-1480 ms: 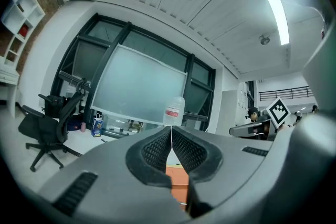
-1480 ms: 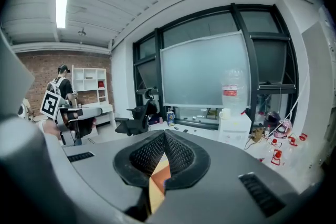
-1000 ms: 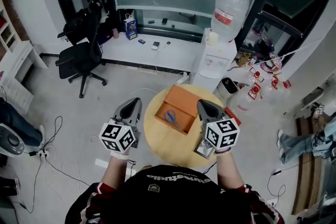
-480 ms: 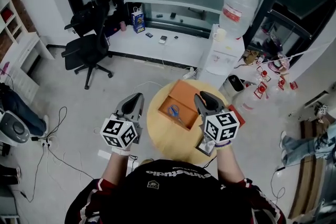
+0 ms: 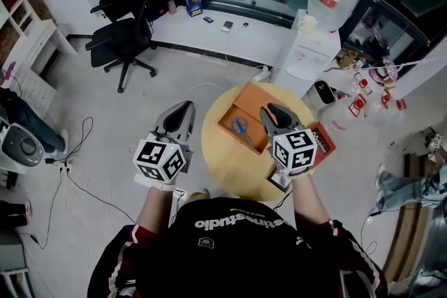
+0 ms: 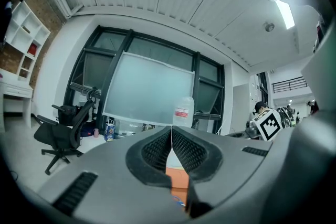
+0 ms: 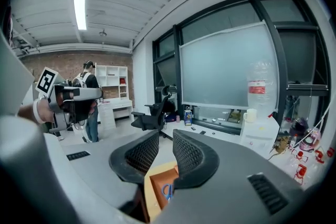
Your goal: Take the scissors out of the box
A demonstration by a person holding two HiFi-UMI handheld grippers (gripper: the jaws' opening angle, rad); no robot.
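Observation:
An open orange box point(image 5: 246, 123) sits on the far half of a round wooden table point(image 5: 230, 167). Blue-handled scissors point(image 5: 241, 127) lie inside it. My left gripper point(image 5: 186, 106) hovers off the table's left edge, level with the box, with its jaws shut and nothing between them point(image 6: 171, 129). My right gripper point(image 5: 269, 109) hangs over the box's right side with its jaws slightly open and empty point(image 7: 166, 138). Below the right jaws the right gripper view shows the box point(image 7: 155, 186) and the scissors point(image 7: 167, 191). A strip of the box point(image 6: 177, 178) shows under the left jaws.
A red and white packet point(image 5: 323, 143) lies at the table's right edge. A water dispenser point(image 5: 307, 52) stands just beyond the table. A black office chair point(image 5: 122, 45) is at the far left. Cables trail on the floor point(image 5: 84, 178). A person point(image 7: 90, 98) stands in the room.
The head view has swung, so the table and box sit further right and higher. Both grippers keep the same pose beside the box.

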